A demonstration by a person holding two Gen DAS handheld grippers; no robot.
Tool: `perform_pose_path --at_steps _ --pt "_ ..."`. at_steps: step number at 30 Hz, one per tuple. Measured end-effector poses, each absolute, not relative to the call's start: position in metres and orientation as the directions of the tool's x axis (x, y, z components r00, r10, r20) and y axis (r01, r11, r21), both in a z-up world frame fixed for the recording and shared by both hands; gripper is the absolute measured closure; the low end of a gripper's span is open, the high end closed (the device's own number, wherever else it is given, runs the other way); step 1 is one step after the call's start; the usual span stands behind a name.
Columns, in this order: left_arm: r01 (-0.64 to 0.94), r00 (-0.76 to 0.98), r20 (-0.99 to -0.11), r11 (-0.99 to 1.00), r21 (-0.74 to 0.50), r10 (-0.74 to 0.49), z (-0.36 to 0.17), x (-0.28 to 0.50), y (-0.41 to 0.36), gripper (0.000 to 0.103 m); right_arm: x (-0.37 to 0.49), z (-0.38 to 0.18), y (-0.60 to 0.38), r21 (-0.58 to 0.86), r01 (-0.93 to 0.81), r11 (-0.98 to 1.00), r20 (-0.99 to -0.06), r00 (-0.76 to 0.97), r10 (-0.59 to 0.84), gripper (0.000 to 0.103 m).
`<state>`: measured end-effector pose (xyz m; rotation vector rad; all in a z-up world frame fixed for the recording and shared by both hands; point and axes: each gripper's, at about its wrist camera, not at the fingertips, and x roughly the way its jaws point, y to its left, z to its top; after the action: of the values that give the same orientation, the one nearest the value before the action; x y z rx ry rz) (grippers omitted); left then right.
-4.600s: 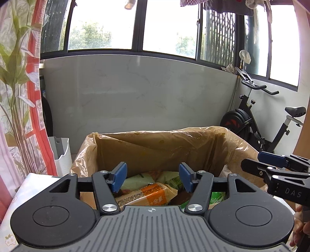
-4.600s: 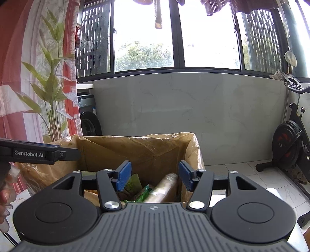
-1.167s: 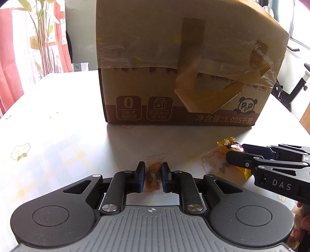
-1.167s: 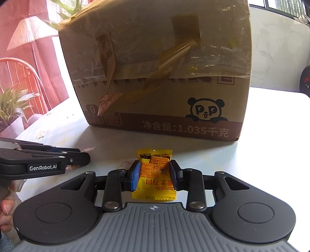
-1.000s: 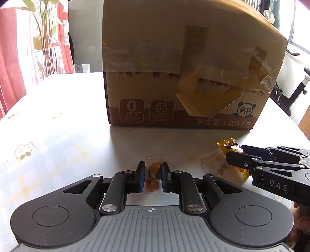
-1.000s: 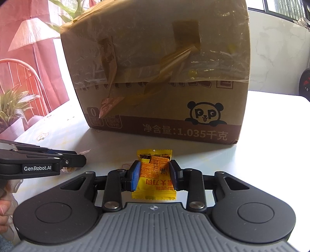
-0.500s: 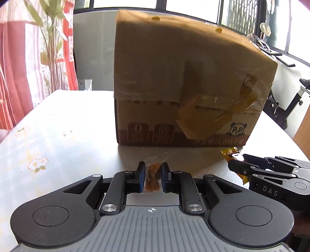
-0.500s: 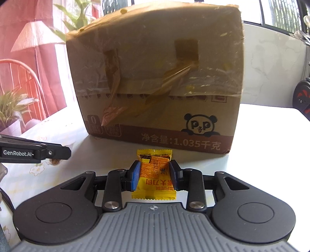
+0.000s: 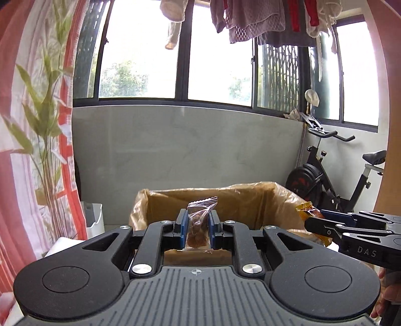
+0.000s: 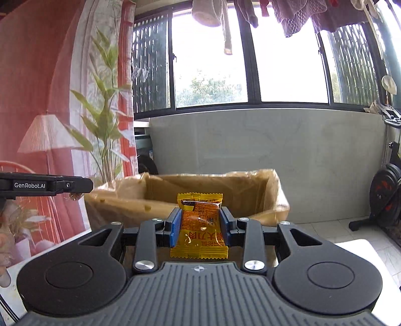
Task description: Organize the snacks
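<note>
- Behind everything stands a grey wall [image 9: 190, 150] under wide windows [image 9: 218, 50], with clothes [image 9: 250, 20] hanging at the top.
- Left gripper [image 9: 197, 224] is closed tight on a small clear packet [image 9: 198, 225] with brown pieces inside; the packet stands upright between the blue pads.
- Right gripper [image 10: 199, 224] is closed on a yellow-orange snack packet [image 10: 199, 225]; the pads press on its two sides, and the wrapper sticks out in front of them and behind them.
- Both packets are held in the air, in front of the open top of a cardboard box [image 9: 225, 200]. The box is lined with shiny brown tape or plastic film; what lies inside cannot be seen.
- In the left view the right gripper [image 9: 310, 220] shows at the right edge with its packet [image 9: 305, 209], just beside the box.
- An exercise bike [image 9: 333, 180] stands to the right of the box, a curtain with leaf print [image 9: 37, 138] hangs to the left.
- A white container [image 9: 94, 218] stands beside the curtain, low on the left.
</note>
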<state>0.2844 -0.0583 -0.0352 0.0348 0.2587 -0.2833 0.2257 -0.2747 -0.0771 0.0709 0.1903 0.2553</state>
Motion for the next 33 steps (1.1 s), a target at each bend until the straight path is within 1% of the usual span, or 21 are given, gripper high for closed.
perform_pose_path --at_steps 2,5,8,11,16,20,22,23,24,25,26,27,28,29,31,33 --pt "0.284 0.927 -0.262 0.959 0.019 -0.269 -0.03 0.302 -0.069 0.085 0.245 -0.063 -0.276 0.102 -0.23 0.968 -0.197 0.949 0.247 0.069" --pt "0.278 0.918 -0.303 0.96 0.033 -0.256 -0.029 0.331 -0.085 0.085 0.275 -0.051 -0.274 0.109 -0.198 0.974 -0.242 0.945 0.219 0.069" --pt "0.258 0.91 -0.346 0.966 0.034 -0.23 -0.036 0.356 -0.093 0.085 0.299 -0.049 -0.271 0.073 -0.171 0.983 -0.277 0.943 0.185 0.069" --pt "0.236 0.892 -0.397 0.972 0.001 -0.217 -0.045 0.376 -0.092 0.085 0.316 -0.056 -0.269 0.068 -0.166 0.984 -0.32 0.93 0.179 0.069" --pt "0.195 0.878 -0.444 0.981 -0.009 -0.179 -0.056 0.393 -0.089 0.085 0.329 -0.069 -0.266 0.057 -0.171 0.984 -0.374 0.91 0.179 0.069" --pt "0.195 0.87 -0.465 0.981 0.013 -0.166 -0.06 0.394 -0.086 0.084 0.334 -0.072 -0.265 0.049 -0.163 0.985 -0.396 0.903 0.169 0.068" --pt "0.202 0.871 -0.461 0.979 0.019 -0.171 -0.06 0.391 -0.084 0.083 0.337 -0.072 -0.264 0.042 -0.157 0.987 -0.408 0.899 0.16 0.067" --pt "0.206 0.872 -0.459 0.978 0.025 -0.172 -0.059 0.39 -0.083 0.08 0.338 -0.073 -0.264 0.045 -0.156 0.987 -0.417 0.895 0.16 0.066" --pt "0.209 0.873 -0.457 0.978 0.03 -0.172 -0.058 0.389 -0.082 0.07 0.338 -0.073 -0.265 0.05 -0.152 0.987 -0.425 0.891 0.158 0.065" --pt "0.213 0.875 -0.45 0.977 0.031 -0.177 -0.056 0.387 -0.081 0.055 0.338 -0.073 -0.266 0.055 -0.15 0.987 -0.433 0.887 0.159 0.063" --pt "0.214 0.88 -0.439 0.976 0.03 -0.18 -0.053 0.384 -0.079 0.049 0.337 -0.072 -0.267 0.059 -0.152 0.987 -0.436 0.885 0.163 0.058" --pt "0.214 0.885 -0.429 0.976 0.029 -0.181 -0.052 0.381 -0.078 0.04 0.336 -0.071 -0.267 0.059 -0.149 0.987 -0.437 0.885 0.16 0.051" --pt "0.213 0.887 -0.424 0.976 0.032 -0.18 -0.049 0.378 -0.076 0.035 0.334 -0.069 -0.267 0.059 -0.141 0.988 -0.435 0.887 0.152 0.048" --pt "0.214 0.888 -0.424 0.976 0.035 -0.18 -0.047 0.376 -0.074 0.033 0.332 -0.067 -0.268 0.061 -0.134 0.989 -0.432 0.89 0.147 0.045" --pt "0.224 0.884 -0.428 0.974 0.04 -0.186 -0.041 0.371 -0.07 0.026 0.326 -0.062 -0.27 0.075 -0.118 0.99 -0.425 0.894 0.138 0.038" --pt "0.225 0.888 -0.422 0.973 0.049 -0.184 -0.034 0.363 -0.067 0.02 0.319 -0.055 -0.273 0.091 -0.103 0.991 -0.412 0.902 0.131 0.022"
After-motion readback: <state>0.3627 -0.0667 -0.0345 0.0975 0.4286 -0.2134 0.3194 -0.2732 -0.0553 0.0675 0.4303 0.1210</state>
